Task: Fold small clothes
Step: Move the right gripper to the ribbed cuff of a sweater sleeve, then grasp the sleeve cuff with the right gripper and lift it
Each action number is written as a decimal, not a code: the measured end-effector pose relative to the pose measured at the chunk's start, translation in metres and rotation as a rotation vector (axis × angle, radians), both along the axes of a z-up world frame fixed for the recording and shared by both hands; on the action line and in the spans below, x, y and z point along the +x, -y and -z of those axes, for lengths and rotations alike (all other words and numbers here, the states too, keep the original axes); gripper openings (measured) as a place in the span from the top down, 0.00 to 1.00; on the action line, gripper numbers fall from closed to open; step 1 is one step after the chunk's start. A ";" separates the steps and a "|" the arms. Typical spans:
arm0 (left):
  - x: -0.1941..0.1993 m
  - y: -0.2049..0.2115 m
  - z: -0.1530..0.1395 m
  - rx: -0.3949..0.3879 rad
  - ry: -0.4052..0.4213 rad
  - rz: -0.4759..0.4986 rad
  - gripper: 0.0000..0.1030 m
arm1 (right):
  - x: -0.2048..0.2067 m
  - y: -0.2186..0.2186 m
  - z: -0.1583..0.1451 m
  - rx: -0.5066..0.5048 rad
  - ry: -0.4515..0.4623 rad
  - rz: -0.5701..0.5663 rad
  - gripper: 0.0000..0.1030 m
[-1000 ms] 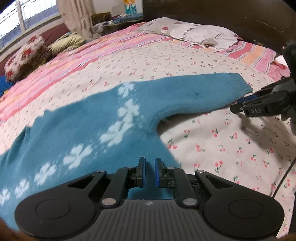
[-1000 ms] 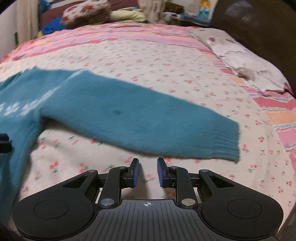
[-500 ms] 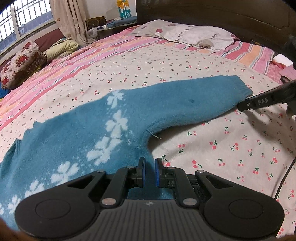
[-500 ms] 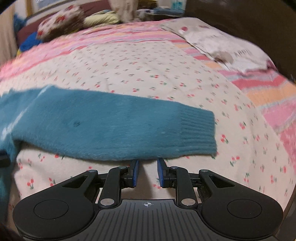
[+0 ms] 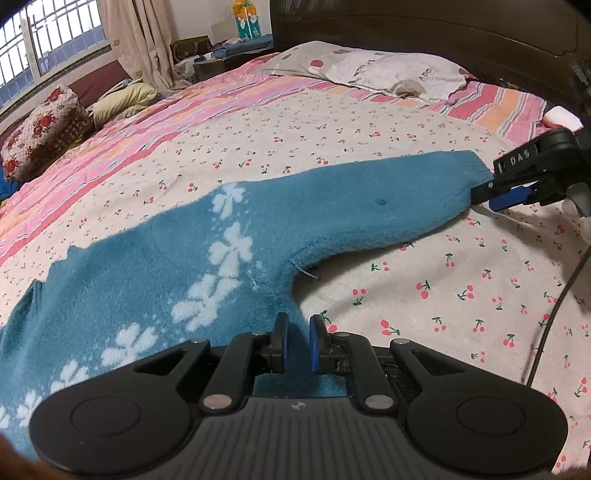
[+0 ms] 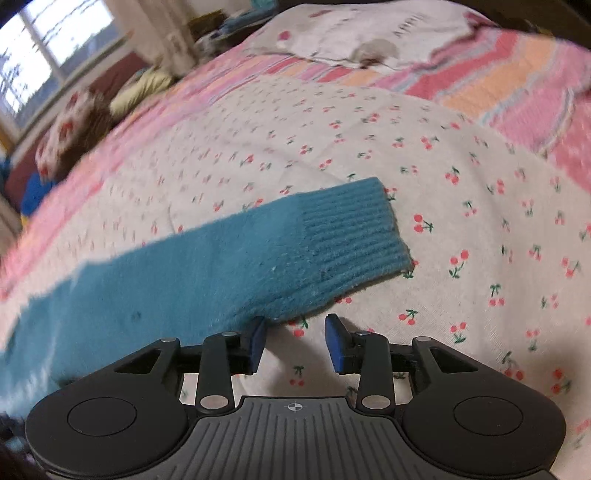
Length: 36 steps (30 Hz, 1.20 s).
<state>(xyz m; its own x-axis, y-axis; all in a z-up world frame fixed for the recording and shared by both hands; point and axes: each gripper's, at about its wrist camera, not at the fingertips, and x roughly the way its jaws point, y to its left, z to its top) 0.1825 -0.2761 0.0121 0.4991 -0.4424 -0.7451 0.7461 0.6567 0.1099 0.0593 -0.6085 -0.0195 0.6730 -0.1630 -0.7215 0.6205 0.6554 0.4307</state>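
A teal sweater point(image 5: 155, 266) with white flowers lies spread flat on the cherry-print sheet point(image 5: 424, 280), one sleeve point(image 5: 369, 206) stretched to the right. My left gripper point(image 5: 296, 343) hovers low over the sweater's side edge below the armpit, jaws narrowly apart with nothing between them. My right gripper point(image 6: 295, 341) is open at the sleeve's ribbed cuff point(image 6: 351, 236), its left finger touching the sleeve's near edge. It also shows in the left wrist view point(image 5: 491, 194), at the cuff end.
A pale pillow point(image 5: 388, 70) and dark headboard point(image 5: 424, 26) lie beyond the sleeve. A floral cushion point(image 5: 40, 125) and yellow pillow point(image 5: 125, 98) sit far left by the window. A black cable point(image 5: 554, 310) runs down the right side.
My right gripper has moved in to the cuff end of the sleeve and opened wider. My left gripper has stayed over the sweater's side edge, shifting only slightly.
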 end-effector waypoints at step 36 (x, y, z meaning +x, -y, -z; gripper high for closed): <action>0.001 0.003 0.002 -0.001 0.005 -0.026 0.80 | 0.015 0.012 0.014 0.087 0.155 0.215 0.60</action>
<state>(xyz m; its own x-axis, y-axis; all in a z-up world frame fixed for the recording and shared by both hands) 0.1833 -0.2786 0.0099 0.5138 -0.4303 -0.7422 0.7284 0.6758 0.1124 0.0744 -0.6202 -0.0334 0.7334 -0.2558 -0.6298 0.6633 0.4721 0.5806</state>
